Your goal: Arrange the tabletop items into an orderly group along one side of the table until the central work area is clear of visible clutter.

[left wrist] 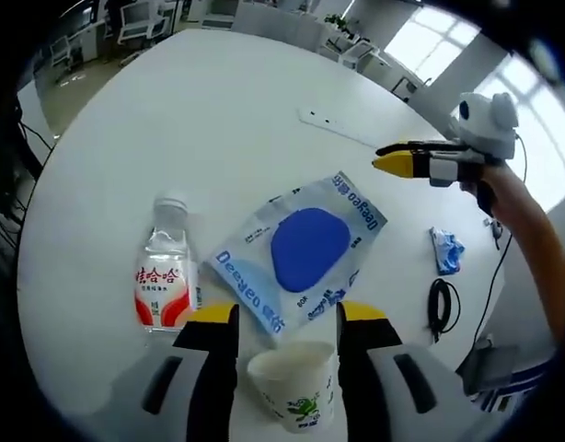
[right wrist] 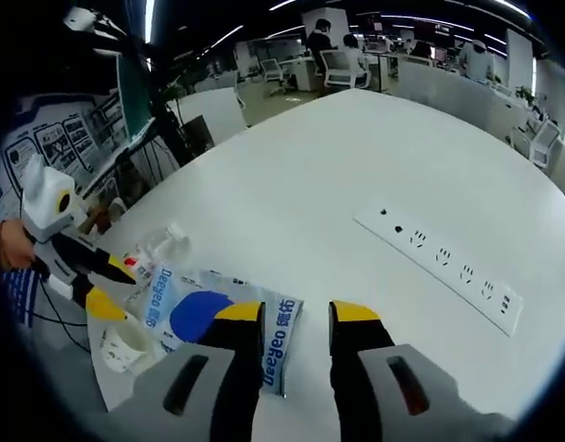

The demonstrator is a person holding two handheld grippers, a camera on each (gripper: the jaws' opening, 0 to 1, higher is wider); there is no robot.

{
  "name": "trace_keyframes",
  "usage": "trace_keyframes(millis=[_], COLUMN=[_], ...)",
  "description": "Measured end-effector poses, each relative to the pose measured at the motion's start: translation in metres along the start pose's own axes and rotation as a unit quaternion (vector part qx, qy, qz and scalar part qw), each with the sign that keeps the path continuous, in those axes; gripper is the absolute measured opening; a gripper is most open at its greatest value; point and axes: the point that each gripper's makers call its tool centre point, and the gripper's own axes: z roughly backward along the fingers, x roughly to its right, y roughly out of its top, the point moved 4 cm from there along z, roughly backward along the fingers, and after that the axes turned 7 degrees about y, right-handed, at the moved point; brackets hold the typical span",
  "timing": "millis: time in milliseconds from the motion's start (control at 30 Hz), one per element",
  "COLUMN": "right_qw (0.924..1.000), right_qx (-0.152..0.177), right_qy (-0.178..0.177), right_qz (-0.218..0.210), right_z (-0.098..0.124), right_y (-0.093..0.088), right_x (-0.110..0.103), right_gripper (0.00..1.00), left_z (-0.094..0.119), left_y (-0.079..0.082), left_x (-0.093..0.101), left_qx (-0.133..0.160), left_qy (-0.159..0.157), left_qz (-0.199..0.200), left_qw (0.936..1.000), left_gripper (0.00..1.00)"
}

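Observation:
My left gripper [left wrist: 287, 313] is open low over the white round table [left wrist: 218, 110]. A white paper cup [left wrist: 296, 391] stands between and below its jaws; I cannot tell if they touch it. Just ahead lies a flat blue-and-white packet [left wrist: 305, 249], and left of that a clear water bottle [left wrist: 163, 267] with a red label lies on its side. My right gripper [right wrist: 296, 313] is open and holds nothing, its yellow tips over the near edge of the packet [right wrist: 200, 313]. From this side the left gripper [right wrist: 109, 284], cup [right wrist: 126, 345] and bottle [right wrist: 158, 244] are at the left.
A white power strip [right wrist: 439, 262] lies on the table to the right of my right gripper. A small blue wrapper [left wrist: 445, 250] and a black cable [left wrist: 439, 304] lie near the table's edge. Office chairs and desks stand beyond the table.

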Motion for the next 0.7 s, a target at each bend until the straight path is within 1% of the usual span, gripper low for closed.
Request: trace_keyframes(millis=[133, 300, 467, 700], right_qw=[1.0000, 1.0000, 0.9999, 0.9996], right_qx=[-0.003, -0.003, -0.009, -0.017], right_qy=[0.002, 0.005, 0.007, 0.007], right_qz=[-0.002, -0.007, -0.012, -0.023], right_z=[-0.005, -0.010, -0.016, -0.022], right_y=[-0.003, -0.004, -0.007, -0.010], right_x=[0.003, 0.004, 0.004, 0.008], right_gripper=[0.25, 0.24, 0.22, 0.20], left_z=[-0.004, -0.009, -0.017, -0.024], left_y=[-0.002, -0.005, -0.008, -0.009], left_x=[-0.002, -0.006, -0.010, -0.009], left_qx=[-0.005, -0.012, -0.029, -0.038], left_qy=[0.004, 0.016, 0.026, 0.029], left_qz=[0.001, 0.003, 0.009, 0.012], left_qw=[1.0000, 0.9998, 0.9992, 0.9988], left_gripper=[0.39, 0.38, 0.35, 0.32])
